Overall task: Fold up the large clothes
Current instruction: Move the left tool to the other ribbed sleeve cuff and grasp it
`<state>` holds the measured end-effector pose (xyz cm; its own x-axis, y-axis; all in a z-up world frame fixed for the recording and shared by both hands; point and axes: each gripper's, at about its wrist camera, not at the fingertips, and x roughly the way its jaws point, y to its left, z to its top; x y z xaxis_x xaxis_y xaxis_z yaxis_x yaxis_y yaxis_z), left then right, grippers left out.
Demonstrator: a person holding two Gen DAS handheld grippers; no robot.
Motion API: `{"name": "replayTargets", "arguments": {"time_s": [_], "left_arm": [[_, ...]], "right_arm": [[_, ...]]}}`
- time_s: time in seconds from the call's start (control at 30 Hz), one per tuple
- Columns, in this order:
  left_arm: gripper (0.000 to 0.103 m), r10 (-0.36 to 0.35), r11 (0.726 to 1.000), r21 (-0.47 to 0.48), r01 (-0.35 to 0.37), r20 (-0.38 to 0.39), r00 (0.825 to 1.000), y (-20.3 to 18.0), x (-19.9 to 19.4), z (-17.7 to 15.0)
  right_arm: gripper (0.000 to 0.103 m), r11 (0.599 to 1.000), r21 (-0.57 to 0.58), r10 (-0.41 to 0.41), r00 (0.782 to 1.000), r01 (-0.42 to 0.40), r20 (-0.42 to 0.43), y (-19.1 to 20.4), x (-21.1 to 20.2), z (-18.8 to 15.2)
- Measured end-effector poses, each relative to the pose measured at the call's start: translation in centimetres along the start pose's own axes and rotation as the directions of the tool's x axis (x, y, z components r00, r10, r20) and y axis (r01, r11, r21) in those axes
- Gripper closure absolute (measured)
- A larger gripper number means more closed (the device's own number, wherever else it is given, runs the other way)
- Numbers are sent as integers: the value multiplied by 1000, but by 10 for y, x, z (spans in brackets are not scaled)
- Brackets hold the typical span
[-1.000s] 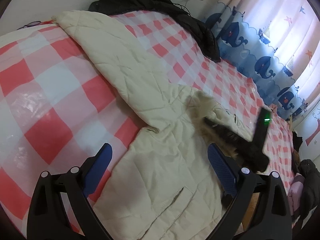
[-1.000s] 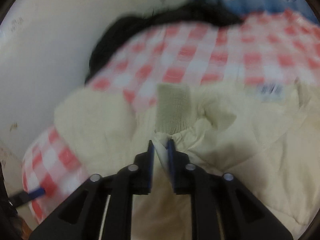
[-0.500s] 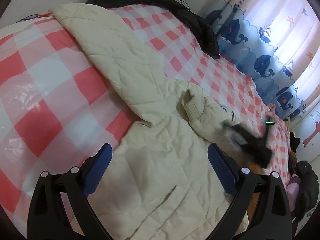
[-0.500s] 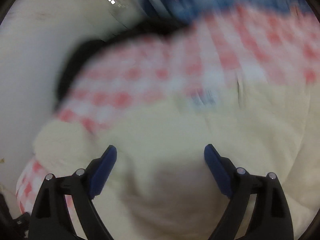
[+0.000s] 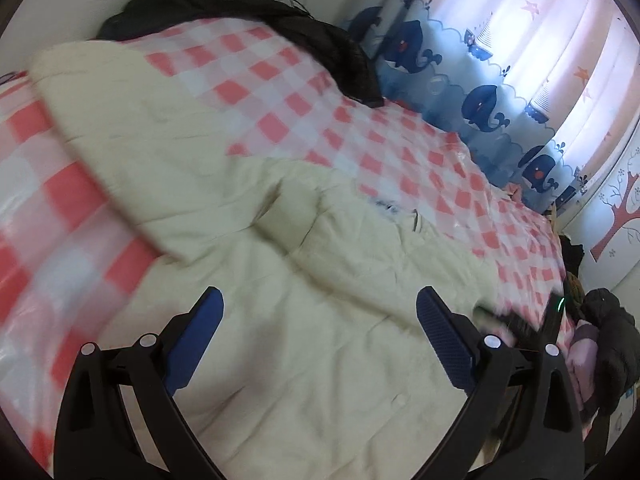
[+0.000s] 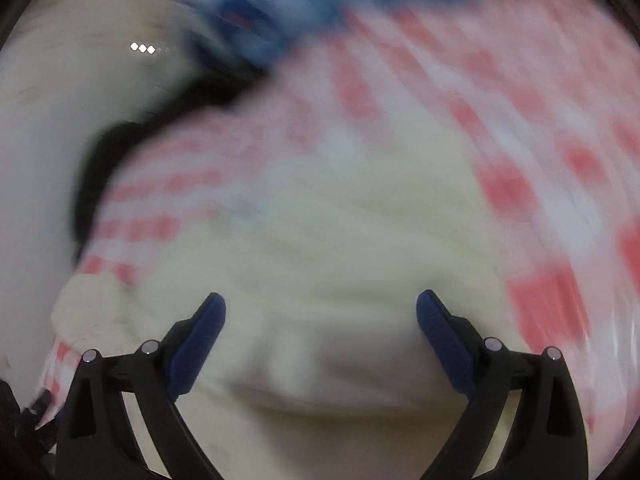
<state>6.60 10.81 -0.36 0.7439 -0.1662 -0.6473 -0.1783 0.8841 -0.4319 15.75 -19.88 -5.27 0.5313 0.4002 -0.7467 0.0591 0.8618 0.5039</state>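
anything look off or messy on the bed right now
Nothing damaged or spilled. The cream coat lies only part folded: one sleeve stretches askew toward the bed's far corner. A black garment is heaped along the far edge of the checked bedspread.

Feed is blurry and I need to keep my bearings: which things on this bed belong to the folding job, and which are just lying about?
Job:
- cream padded coat, spread on the bed
- its sleeve, folded across the body
- left gripper, jaws open over the coat
- right gripper, jaws opening, nothing between them

Lying about:
- black garment at the far edge
- checked bedcover
- whale curtain
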Motion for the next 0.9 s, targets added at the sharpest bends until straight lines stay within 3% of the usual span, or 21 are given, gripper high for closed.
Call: {"name": "replayTargets", "arguments": {"time_s": [0.1,0.13,0.2,0.27,0.37,0.4,0.47,0.5,0.57,0.63,0.7,0.8,0.83,0.9], "left_arm": [[10,1,1000,11,-1,2,1000,-24,29,20],[10,40,998,56,-41,23,999,-38,49,29],[9,108,989,105,-107,-8,994,-49,82,35],[9,189,975,133,-178,-78,979,-48,127,34],[9,293,949,183,-257,-212,932,-31,189,21],[9,296,946,201,-256,-205,933,-28,193,19],[9,241,962,182,-205,-211,947,-27,179,26],[9,163,981,140,-137,-199,966,-22,156,38],[9,85,995,69,-78,-118,989,-6,111,61],[9,59,998,-30,-59,6,998,34,50,93],[9,103,989,-118,-91,95,990,82,5,120],[8,284,932,-285,-223,195,939,186,-57,161],[8,311,914,-330,-235,199,929,212,-67,169],[8,312,881,-431,-195,221,924,268,-86,187]], "right_arm": [[14,999,0,47,996,-48,74,-3,-28,-3],[14,997,6,72,993,-73,95,-1,-35,-3],[12,988,45,143,980,-150,135,-3,-51,-12],[12,977,90,180,973,-194,144,-3,-59,-29],[12,952,144,255,959,-271,123,1,-67,-40],[12,942,152,278,949,-300,149,3,-74,-44],[11,939,132,292,940,-317,175,8,-86,-46],[11,943,107,295,942,-314,161,13,-86,-45],[11,951,76,287,945,-301,160,17,-87,-48],[11,951,77,285,945,-300,157,19,-86,-53],[11,946,92,295,944,-311,150,18,-83,-55],[11,944,100,300,943,-315,141,17,-78,-58],[11,944,102,299,944,-314,140,18,-76,-59],[11,948,95,292,948,-305,126,21,-71,-61]]}}
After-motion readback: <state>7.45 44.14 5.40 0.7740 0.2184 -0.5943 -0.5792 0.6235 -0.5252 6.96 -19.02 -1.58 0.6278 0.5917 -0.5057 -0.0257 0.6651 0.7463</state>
